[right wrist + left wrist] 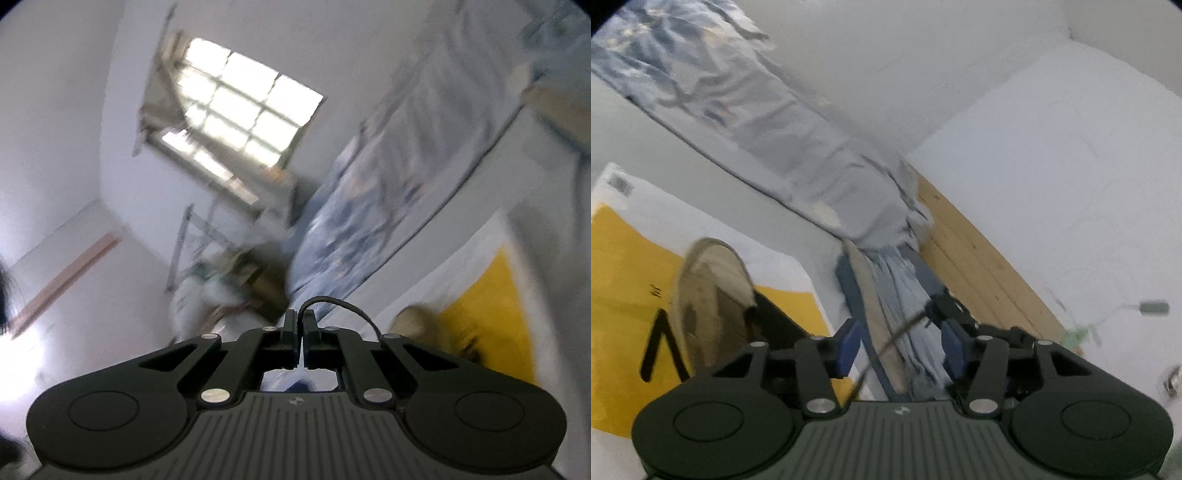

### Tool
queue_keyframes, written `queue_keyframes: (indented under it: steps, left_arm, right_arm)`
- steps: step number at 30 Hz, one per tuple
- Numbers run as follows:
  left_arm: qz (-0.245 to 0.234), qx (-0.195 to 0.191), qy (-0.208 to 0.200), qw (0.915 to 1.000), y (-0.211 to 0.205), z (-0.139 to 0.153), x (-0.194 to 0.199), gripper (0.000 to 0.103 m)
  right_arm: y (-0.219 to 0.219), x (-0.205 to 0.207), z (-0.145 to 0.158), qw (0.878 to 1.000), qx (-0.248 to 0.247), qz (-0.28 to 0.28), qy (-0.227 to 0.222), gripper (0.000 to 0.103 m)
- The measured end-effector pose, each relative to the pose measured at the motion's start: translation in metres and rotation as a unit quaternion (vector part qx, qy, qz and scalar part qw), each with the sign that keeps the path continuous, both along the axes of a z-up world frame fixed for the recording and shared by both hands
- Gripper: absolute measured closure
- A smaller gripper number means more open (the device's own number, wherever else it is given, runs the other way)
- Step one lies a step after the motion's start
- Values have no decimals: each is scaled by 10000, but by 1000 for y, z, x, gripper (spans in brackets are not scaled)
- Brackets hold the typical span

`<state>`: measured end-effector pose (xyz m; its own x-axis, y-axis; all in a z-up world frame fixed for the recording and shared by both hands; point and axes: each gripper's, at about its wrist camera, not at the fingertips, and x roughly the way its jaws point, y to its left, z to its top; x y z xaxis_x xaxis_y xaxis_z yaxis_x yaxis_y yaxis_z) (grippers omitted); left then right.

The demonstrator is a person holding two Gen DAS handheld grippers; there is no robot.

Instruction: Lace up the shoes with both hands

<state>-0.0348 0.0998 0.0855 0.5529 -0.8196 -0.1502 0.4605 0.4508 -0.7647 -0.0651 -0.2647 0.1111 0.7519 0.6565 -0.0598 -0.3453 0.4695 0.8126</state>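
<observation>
White floor behind; right gripper (300, 328) clenched on the lace (340, 304), left gripper (899, 341) released. Keep tension, I'd say.

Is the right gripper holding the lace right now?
Yes. In the right wrist view the right gripper has its jaws closed together, and a dark lace loops out from between them.

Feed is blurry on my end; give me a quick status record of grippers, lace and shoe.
left gripper: open, lace passing loose between its pads
right gripper: shut on the lace, which loops out to the right
shoe: beige, on yellow-and-white sheet, not held
view quality: right wrist blurred
</observation>
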Motion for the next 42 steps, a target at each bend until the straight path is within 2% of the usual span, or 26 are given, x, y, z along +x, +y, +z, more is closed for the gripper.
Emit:
queue_keyframes:
  steps: [2, 4, 7, 10, 13, 15, 17, 20, 22, 26, 34, 42]
  left_arm:
    - [257, -132, 75, 9996, 9, 0, 1, 56]
    - [452, -279, 108, 9985, 16, 2, 3, 55]
    - [670, -437, 132, 9967, 25, 3, 3, 54]
    - [835, -421, 263, 9953, 27, 1, 6, 52]
    - [969, -248, 423, 9941, 22, -1, 11, 52]
    - [1001, -40, 560, 9934, 18, -3, 16, 52]
    - [1010, 171, 705, 9922, 13, -7, 21, 52]
    - [867, 200, 814, 9927, 11, -12, 26, 52]
    - [868, 136, 820, 9928, 11, -13, 29, 52]
    - [935, 7, 899, 9916, 10, -14, 31, 52]
    - [1249, -464, 1343, 9819, 9, -25, 47, 52]
    - [1379, -450, 1279, 9811, 6, -32, 51, 52]
  right_arm:
    - [-9, 0, 6, 9984, -129, -544, 6, 100]
    - [-24, -3, 17, 9932, -33, -1166, -71, 100]
    - [-44, -12, 35, 9801, 93, -1968, -236, 100]
    - [-42, -17, 48, 9674, -30, -2496, -431, 100]
    - [-11, 7, 33, 9754, -412, -2161, -166, 100]
    - [19, 29, 14, 9797, -879, -1796, 107, 100]
    - [48, 47, -5, 9775, -1570, -1362, 352, 100]
    - [61, 66, -30, 9823, -1468, -664, 960, 100]
    - [60, 75, -39, 9856, -1123, -420, 1192, 100]
    - [54, 89, -52, 9866, -715, -484, 1388, 100]
    - [58, 110, -62, 9853, -727, -568, 1439, 100]
    - [57, 121, -77, 9836, -266, -494, 1714, 100]
